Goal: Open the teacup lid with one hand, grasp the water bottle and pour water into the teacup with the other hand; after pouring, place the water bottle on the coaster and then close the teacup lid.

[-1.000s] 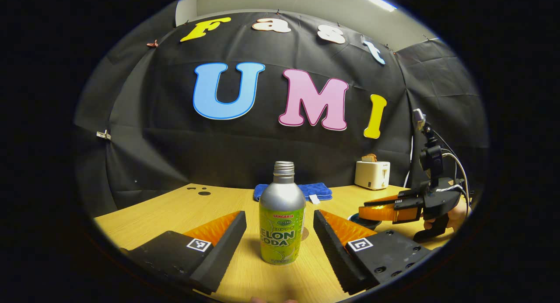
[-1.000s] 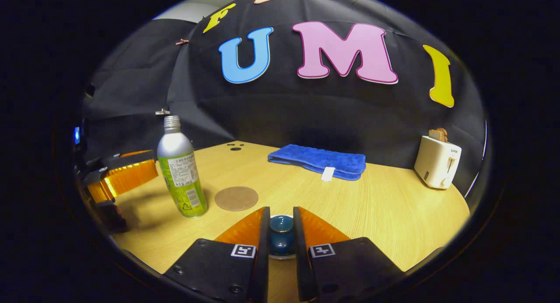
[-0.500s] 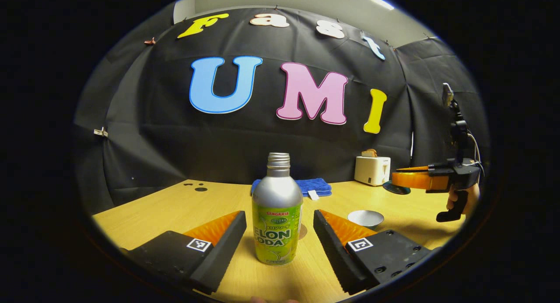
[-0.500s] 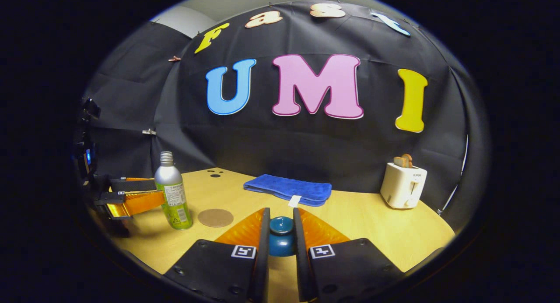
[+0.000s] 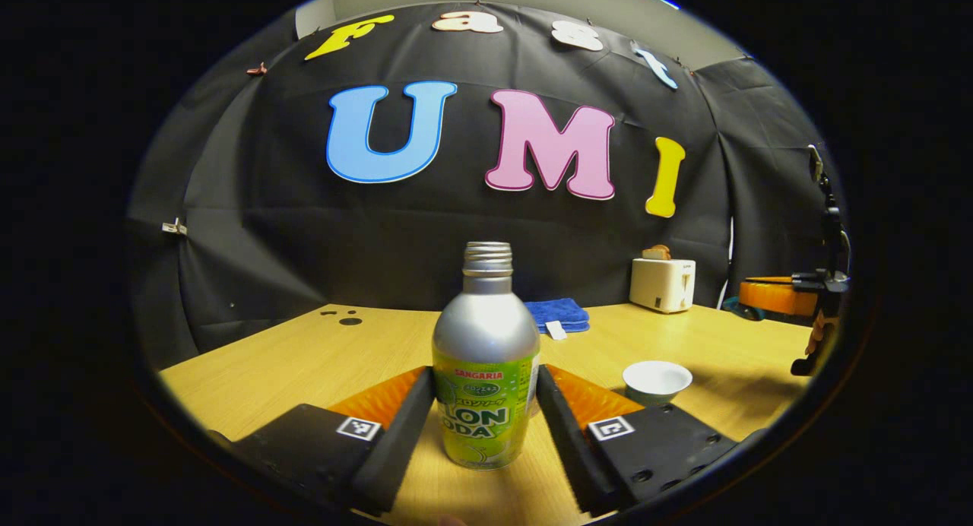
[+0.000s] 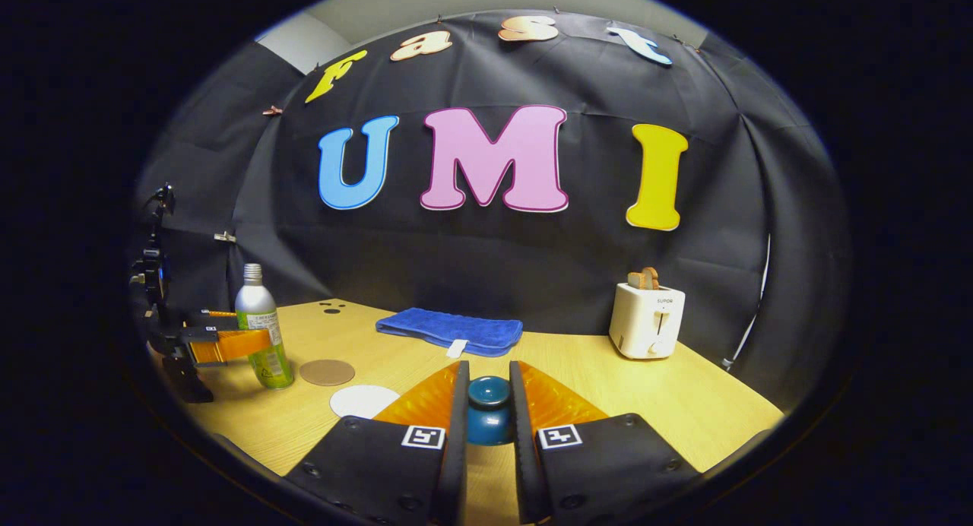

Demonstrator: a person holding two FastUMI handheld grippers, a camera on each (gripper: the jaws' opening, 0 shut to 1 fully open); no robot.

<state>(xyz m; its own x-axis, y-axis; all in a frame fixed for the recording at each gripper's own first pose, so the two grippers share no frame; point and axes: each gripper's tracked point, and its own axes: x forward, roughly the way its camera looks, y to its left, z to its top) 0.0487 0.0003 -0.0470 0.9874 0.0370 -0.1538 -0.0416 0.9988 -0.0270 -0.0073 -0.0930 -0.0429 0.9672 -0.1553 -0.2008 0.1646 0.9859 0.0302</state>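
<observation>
- Bottle (image 5: 486, 366) upright on the table (image 5: 319, 359); I leave its label unread.
- Left claw (image 5: 485, 419) has narrowed since a second ago, its fingers (image 5: 395, 427) now touching the bottle's sides.
- Right claw (image 6: 487, 412), pinching the teacup lid (image 6: 488, 408), has risen off the teacup (image 5: 657, 379), now uncovered.
- Coaster (image 6: 327, 372) lies beside the bottle.

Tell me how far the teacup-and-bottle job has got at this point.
Done: the lid is off, pinched in the right gripper, and the teacup stands open on the table. In hand: the left gripper has its jaws against both sides of the upright water bottle, apparently not yet lifted. Left: pour, set the bottle on the coaster, replace the lid.
</observation>
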